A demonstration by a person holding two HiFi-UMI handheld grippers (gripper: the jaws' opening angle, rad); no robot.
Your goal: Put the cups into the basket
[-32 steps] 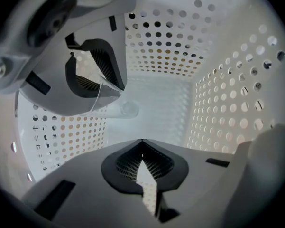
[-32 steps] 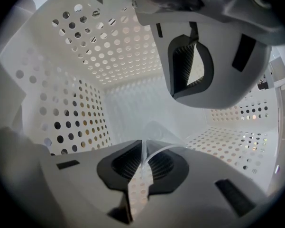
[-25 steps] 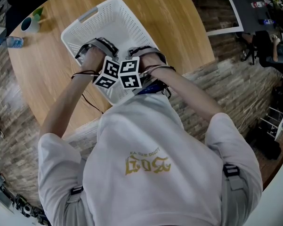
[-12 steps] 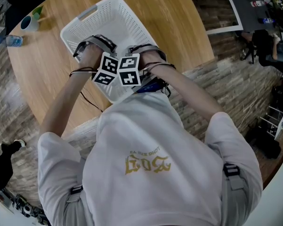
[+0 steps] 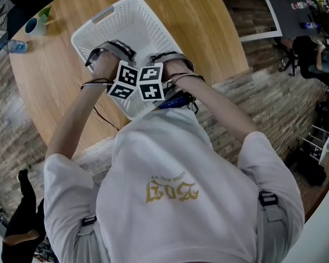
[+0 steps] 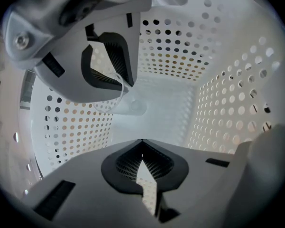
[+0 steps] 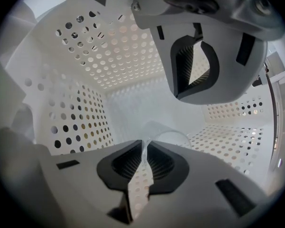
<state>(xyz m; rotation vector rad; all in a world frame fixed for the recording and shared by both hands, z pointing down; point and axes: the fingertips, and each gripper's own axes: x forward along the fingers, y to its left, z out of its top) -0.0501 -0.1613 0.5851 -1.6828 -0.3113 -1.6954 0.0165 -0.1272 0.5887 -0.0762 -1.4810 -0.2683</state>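
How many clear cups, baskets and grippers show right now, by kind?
clear cup: 1
basket: 1
grippers: 2, left gripper and right gripper
Total: 4

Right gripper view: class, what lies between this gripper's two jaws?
The thin rim of a clear cup, pinched by the right gripper inside the white basket. The right gripper view shows it.

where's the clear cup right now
In the right gripper view the clear cup sits at lower centre, its rim pinched by the right tool, down inside the white basket.
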